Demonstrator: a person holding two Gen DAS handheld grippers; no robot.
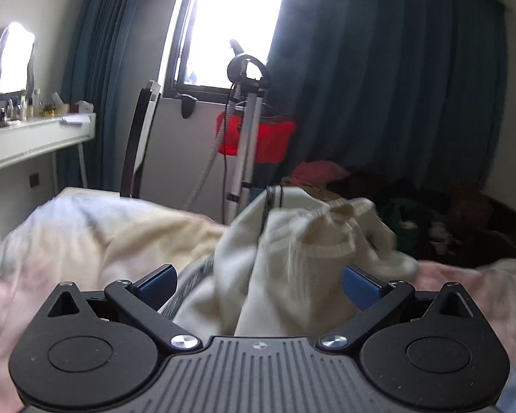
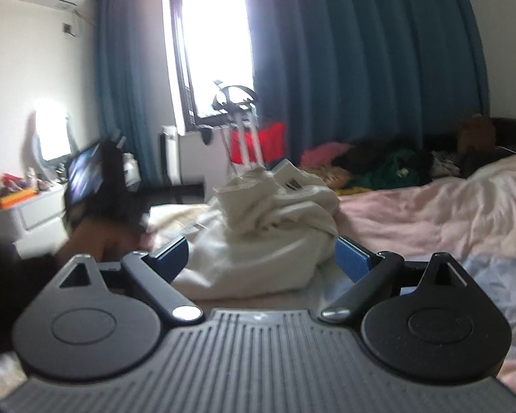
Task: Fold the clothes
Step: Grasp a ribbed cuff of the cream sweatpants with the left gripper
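Note:
A cream knitted garment (image 1: 292,247) lies bunched in a heap on the bed, its ribbed hem turned up. My left gripper (image 1: 258,285) is open, blue pads wide apart, and the cloth runs between them down to the gripper body. In the right wrist view the same cream garment (image 2: 268,227) sits piled ahead of my right gripper (image 2: 261,260), which is open with its fingers either side of the heap's near edge. At the left of that view my left gripper (image 2: 96,179) appears as a dark blur, held by a hand (image 2: 89,237).
The bed has a pink and cream sheet (image 2: 430,220). A pile of dark, green and pink clothes (image 2: 388,165) lies at its far side. Beyond the bed stand a garment steamer (image 1: 244,120), a red basket (image 1: 268,137) and a white dressing table (image 1: 34,137). Blue curtains (image 1: 395,86) hang behind.

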